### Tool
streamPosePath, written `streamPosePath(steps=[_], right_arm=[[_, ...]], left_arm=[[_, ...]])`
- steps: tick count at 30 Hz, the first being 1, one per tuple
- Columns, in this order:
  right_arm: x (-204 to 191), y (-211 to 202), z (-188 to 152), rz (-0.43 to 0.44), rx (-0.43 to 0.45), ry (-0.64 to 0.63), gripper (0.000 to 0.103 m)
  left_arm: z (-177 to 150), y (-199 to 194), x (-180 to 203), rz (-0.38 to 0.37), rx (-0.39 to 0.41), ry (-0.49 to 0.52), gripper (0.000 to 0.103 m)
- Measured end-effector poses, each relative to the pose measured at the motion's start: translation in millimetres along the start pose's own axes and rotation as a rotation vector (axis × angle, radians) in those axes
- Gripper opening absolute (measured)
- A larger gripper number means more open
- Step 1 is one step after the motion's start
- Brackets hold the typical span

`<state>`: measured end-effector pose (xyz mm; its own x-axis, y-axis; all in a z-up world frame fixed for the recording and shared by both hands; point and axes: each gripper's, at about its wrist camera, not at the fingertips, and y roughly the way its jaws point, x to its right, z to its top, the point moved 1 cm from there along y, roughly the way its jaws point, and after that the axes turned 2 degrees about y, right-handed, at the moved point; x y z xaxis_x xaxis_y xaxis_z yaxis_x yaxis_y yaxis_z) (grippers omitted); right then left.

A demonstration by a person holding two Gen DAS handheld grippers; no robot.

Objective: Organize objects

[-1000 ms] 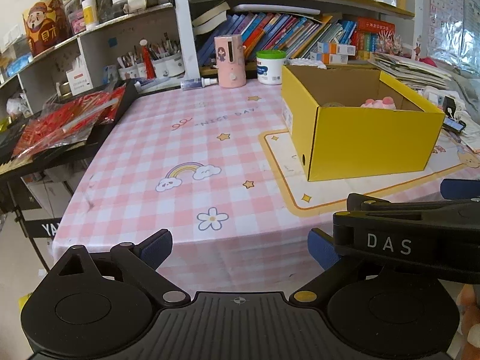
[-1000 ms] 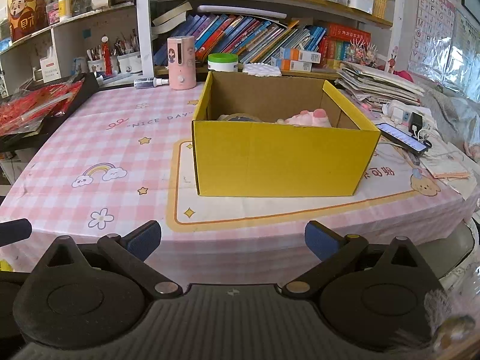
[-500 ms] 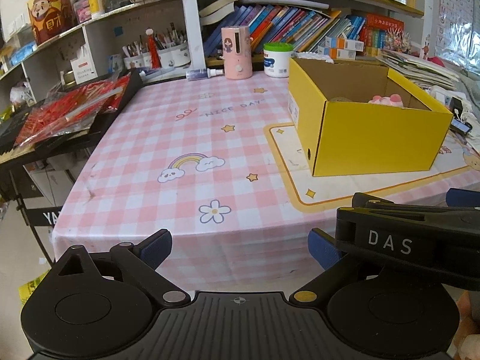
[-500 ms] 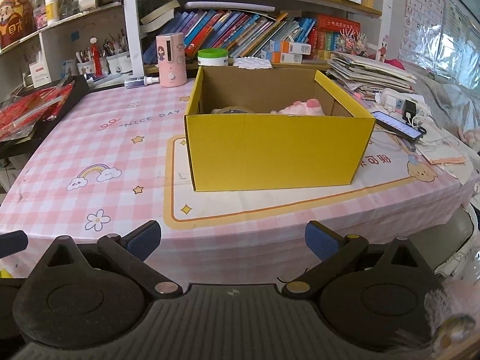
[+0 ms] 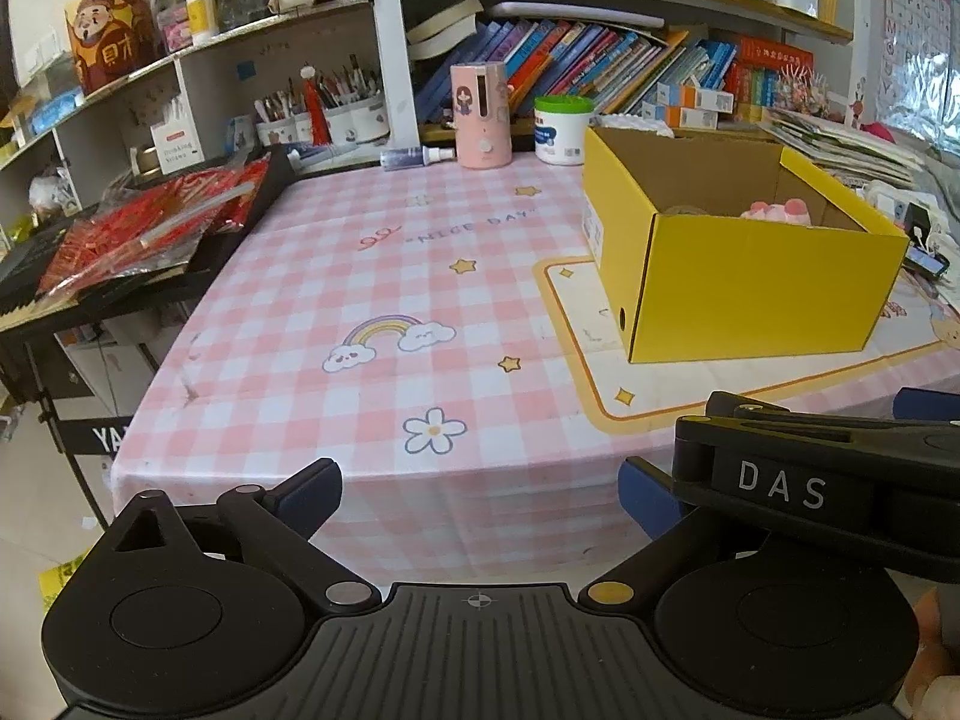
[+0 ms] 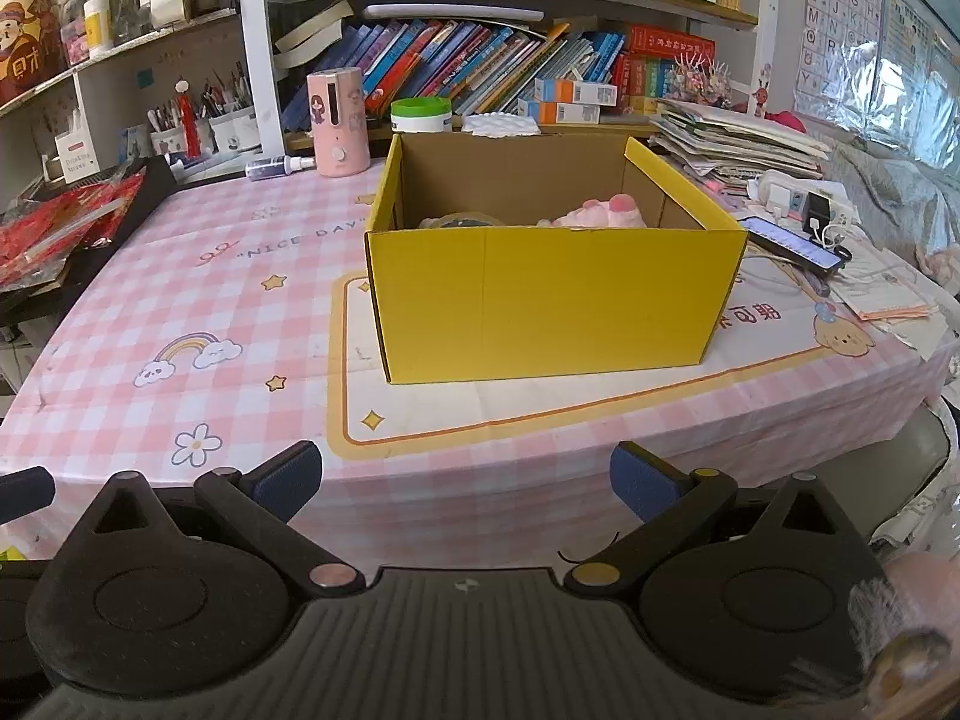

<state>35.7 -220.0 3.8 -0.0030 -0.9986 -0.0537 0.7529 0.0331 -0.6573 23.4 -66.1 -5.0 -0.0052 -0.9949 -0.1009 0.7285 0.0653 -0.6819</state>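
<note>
**Both tongs wide and empty before the desk**

The desk (image 6: 180, 276) carries a yellow box (image 6: 549, 294) on its right half. A pink soft toy (image 6: 606, 213) lies inside. The left tongs (image 5: 480, 489) and right tongs (image 6: 465, 477) hang wide apart, holding nothing.

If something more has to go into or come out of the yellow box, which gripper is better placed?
Probably the right gripper: the yellow box sits straight ahead of it. From the left gripper the box lies off to the right. Both are open and empty.

Open yellow box (image 6: 552, 294) stands upright on the table, holding a pink toy (image 6: 603, 213).
</note>
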Motion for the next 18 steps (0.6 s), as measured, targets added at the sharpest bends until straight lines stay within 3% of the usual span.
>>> streamPosePath(steps=[18], right_arm=[[-6.1,-2.5,4.1,0.052,0.006,-0.012,0.103]], left_arm=[[0.5,-6.3,-9.3,0.030,0.007,-0.040,0.100]])
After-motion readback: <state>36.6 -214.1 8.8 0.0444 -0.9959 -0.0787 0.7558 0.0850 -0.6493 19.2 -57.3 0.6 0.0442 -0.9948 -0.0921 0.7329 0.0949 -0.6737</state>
